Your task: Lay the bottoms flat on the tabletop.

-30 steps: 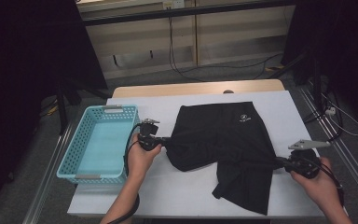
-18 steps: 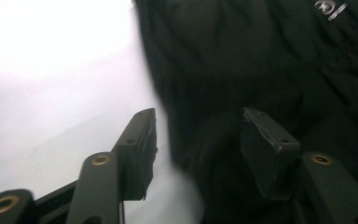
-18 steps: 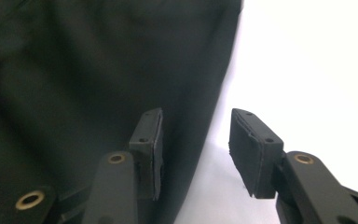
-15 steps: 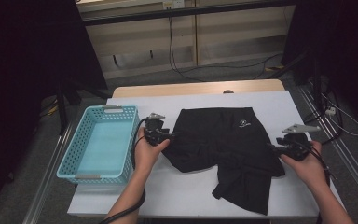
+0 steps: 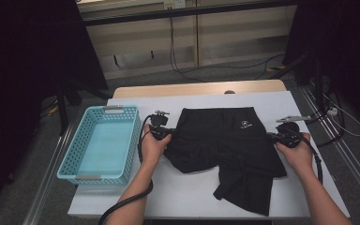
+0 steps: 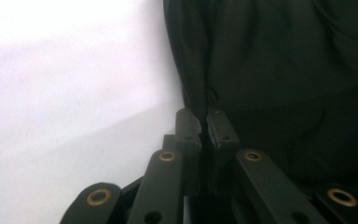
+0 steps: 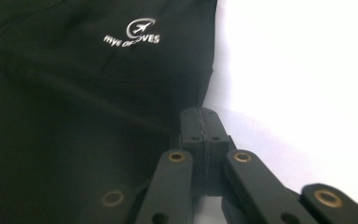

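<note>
A pair of black shorts [image 5: 225, 140] lies spread on the white table [image 5: 178, 192], waistband at the far side, with a small white logo [image 5: 245, 124] near its right end. One leg trails toward the front edge. My left gripper [image 5: 171, 134] is at the shorts' left edge. Its jaws have just been closing, and in the left gripper view they [image 6: 204, 116] pinch a fold of the black cloth [image 6: 270, 56]. My right gripper [image 5: 269, 137] is at the right edge. Its jaws have also just closed, tips [image 7: 200, 114] meeting at the hem of the shorts [image 7: 74, 93].
A light blue plastic basket [image 5: 131, 140] stands with nothing in it at the table's left side, close to my left hand. Bare white table lies in front of the shorts and along the far edge. Cables trail from both grippers over the front edge.
Both grippers shifted toward the far side, and the right one moved inward to the left. The shorts, earlier stretched slantwise between them, now lie flatter with the waistband straight.
</note>
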A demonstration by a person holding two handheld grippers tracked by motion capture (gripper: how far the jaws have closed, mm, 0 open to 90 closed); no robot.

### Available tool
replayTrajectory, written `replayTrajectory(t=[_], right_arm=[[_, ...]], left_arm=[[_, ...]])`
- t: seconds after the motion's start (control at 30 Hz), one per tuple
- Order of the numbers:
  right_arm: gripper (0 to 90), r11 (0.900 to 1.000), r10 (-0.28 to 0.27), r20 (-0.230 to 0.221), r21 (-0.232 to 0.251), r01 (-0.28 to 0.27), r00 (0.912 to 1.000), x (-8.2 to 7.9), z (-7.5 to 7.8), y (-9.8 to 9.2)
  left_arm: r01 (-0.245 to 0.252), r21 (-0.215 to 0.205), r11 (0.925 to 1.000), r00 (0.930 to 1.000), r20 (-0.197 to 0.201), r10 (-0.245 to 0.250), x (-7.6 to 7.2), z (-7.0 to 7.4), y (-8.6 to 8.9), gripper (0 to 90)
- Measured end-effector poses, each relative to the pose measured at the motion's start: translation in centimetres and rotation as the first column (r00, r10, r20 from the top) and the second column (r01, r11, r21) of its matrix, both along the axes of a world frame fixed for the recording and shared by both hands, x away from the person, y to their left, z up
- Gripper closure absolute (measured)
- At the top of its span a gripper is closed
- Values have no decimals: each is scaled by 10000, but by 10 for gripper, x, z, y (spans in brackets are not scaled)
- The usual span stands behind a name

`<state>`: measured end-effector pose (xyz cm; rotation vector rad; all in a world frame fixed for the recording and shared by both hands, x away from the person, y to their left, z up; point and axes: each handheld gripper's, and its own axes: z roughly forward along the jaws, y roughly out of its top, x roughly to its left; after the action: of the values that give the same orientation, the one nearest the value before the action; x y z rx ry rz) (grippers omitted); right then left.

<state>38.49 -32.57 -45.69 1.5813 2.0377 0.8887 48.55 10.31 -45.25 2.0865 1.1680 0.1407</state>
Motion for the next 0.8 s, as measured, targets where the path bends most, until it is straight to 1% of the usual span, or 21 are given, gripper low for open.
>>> replayTrajectory(t=[0.03,0.1,0.13,0.2,0.23,0.27,0.3,0.33,0.37,0.4,0.43,0.5,0.53,0.6,0.67,0.7,0.77,0.8], right_arm=[[900,9999,108,-80,-14,-108,9999,-3,2,0],[900,9995,328,29,-36,-327,9995,-11,8,-1],[900,9990,454,28,-23,-454,9990,-16,11,-1],[900,9979,642,-131,53,-642,9978,-25,16,-2],[900,9971,758,-248,36,-757,9968,-28,18,-2],[896,9969,793,-214,28,-792,9966,-31,20,-2],[871,9967,807,-117,-50,-808,9967,-32,21,-3],[753,9968,738,-24,-300,-738,9973,-30,21,-3],[691,9970,567,50,-539,-563,9984,-28,21,-3],[703,9970,523,100,-578,-516,9986,-24,21,-3],[702,9979,466,103,-465,-460,9989,-20,22,-2],[672,9985,296,353,-473,-279,9989,-10,20,1],[655,9991,193,394,-382,-178,9990,-3,19,3],[629,9998,12,399,-188,-5,9992,10,14,8],[629,9999,-135,339,-50,137,9993,22,9,13],[629,9998,-182,348,49,181,9992,26,7,15],[629,9996,-117,366,275,107,9993,32,4,20],[635,9998,-177,256,122,174,9995,35,3,23]], left_arm=[[17,-65,10000,10000,13,-17,-3,2,2,850],[70,-308,9995,9999,-82,-72,-9,5,6,853],[79,-317,9995,9999,-65,-81,-12,7,7,853],[151,-496,9987,9998,-147,-158,-18,9,12,852],[254,-500,9984,9995,-165,-262,-20,11,13,847],[237,-498,9985,9997,-48,-240,-21,11,14,838],[274,-384,9989,9996,53,-272,-21,12,15,822],[202,-275,9994,9997,159,-198,-20,12,15,770],[78,-336,9994,9996,262,-69,-18,12,15,704],[-36,-393,9992,9993,366,50,-15,11,16,653],[-58,-377,9993,9987,502,77,-11,10,16,618],[-154,-363,9992,9971,741,180,-4,8,14,563],[-153,-417,9990,9972,732,184,0,7,13,555],[-175,-326,9993,9964,821,201,7,2,9,551],[-123,-454,9989,9968,789,159,13,-2,6,556],[-95,-311,9995,9969,780,120,15,-3,4,564],[-26,-265,9996,9971,762,46,18,-6,1,597],[9,-180,9998,9969,782,5,20,-6,-2,611]])
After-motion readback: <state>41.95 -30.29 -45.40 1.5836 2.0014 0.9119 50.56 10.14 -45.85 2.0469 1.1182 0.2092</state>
